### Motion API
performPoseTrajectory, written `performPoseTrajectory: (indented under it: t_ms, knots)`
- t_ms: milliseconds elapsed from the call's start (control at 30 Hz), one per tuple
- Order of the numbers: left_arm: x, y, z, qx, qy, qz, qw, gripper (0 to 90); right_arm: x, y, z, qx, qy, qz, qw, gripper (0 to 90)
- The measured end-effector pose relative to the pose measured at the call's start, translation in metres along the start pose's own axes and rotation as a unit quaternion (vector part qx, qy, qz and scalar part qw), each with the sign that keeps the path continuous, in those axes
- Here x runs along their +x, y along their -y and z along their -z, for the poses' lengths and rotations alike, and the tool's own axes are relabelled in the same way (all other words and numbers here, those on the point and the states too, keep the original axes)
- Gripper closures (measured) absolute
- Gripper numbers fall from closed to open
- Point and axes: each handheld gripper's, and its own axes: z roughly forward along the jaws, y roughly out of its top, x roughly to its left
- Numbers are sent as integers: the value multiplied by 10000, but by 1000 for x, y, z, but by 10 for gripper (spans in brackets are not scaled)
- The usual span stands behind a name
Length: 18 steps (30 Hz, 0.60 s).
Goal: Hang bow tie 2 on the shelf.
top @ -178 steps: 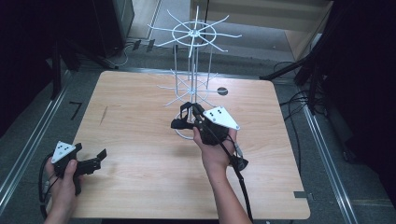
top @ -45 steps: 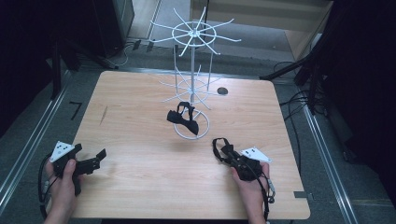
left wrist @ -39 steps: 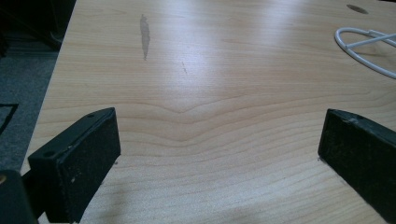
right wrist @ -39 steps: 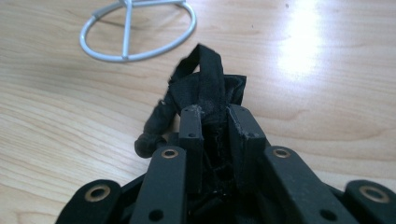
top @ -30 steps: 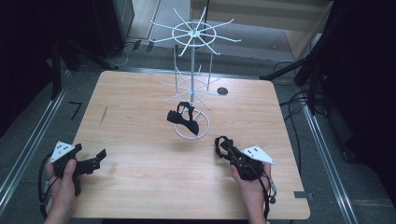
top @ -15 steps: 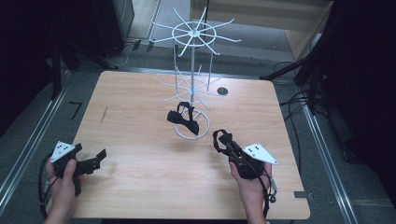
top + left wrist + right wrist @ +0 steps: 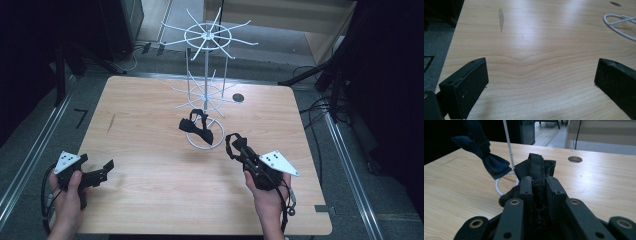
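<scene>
Since the frame a second and a half back, the right gripper [image 7: 235, 145] has lifted off the near right part of the tabletop [image 7: 150, 125] and come a little toward the rack [image 7: 206, 90], carrying a black bow tie [image 7: 231, 144] with it. Its jaws are clamped tight on that tie: in the right gripper view the dark cloth [image 7: 535, 170] bunches up between the two pads and sticks out above them, with a strap loop curling off to the left.

A second bow tie [image 7: 196, 127], dark blue, hangs from a lower arm of the white wire rack, just above the rack's ring base [image 7: 205, 142]. From the right gripper's camera it shows at upper left [image 7: 484, 157], beside the thin white post [image 7: 507, 142], well clear of the held tie.

Unmoved over the same stretch, the left gripper [image 7: 107, 167] sits at the near left corner of the tabletop in the person's left hand [image 7: 67, 187]. Its jaws stand wide apart with only bare wood between them [image 7: 541, 82]; part of the rack's base ring shows at far right [image 7: 619, 23]. A round hole [image 7: 238, 97] lies in the tabletop behind the rack.
</scene>
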Motion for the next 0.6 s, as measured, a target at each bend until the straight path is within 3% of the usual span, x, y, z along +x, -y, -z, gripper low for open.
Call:
performPoseTrajectory:
  t_ms: [600]
  knots:
    - [0,0,0,6,2,8,10000,0,10,-23,9,-281,-78,84,9995,774]
